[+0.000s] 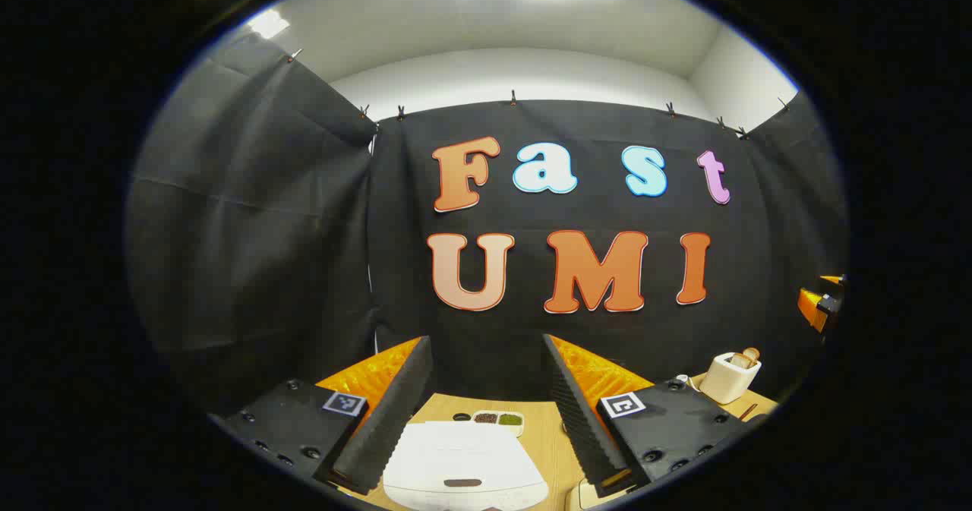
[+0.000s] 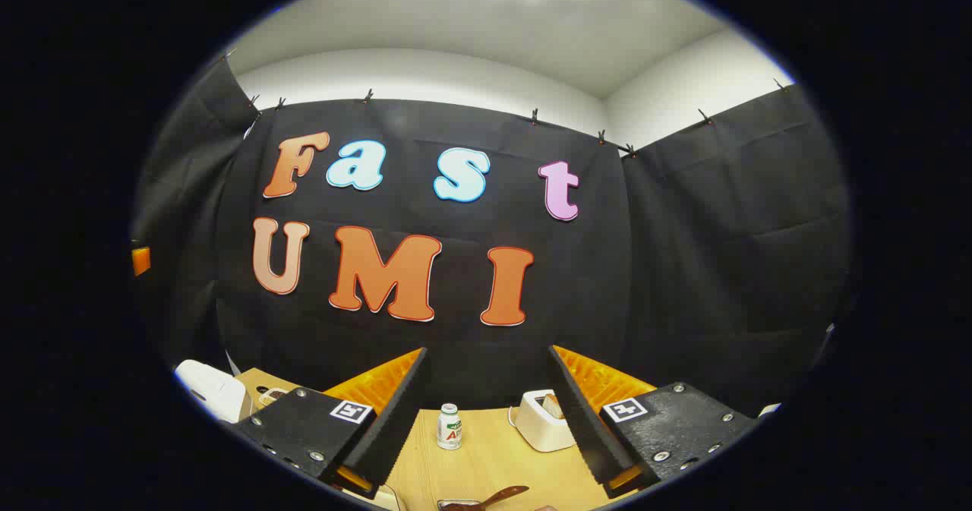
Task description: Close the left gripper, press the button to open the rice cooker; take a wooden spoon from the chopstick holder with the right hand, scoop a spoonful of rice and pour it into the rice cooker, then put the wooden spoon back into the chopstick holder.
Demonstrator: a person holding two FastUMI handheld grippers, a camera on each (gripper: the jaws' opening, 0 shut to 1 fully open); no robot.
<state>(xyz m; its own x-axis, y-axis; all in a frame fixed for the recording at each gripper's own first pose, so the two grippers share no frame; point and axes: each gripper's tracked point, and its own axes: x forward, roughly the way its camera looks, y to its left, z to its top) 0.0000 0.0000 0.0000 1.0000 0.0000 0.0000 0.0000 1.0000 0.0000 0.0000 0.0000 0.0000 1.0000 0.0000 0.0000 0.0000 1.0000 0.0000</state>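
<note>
Left gripper wide open, empty, above closed rice cooker at bottom centre. Right gripper wide open, empty; chopstick holder between its fingers, lower centre.

Your left gripper is held wide, and the cooker sits low between its fingers with its lid down; the air above the lid is free. Just behind the cooker a small dish lies on the table. To the right, the holder stands near the table's edge, apart from the cooker.

Before your right gripper, also wide apart, a bottle stands upright between the fingers, and the holder is just beside the right finger. A spoon lies low in front. The wall closes the back.
</note>
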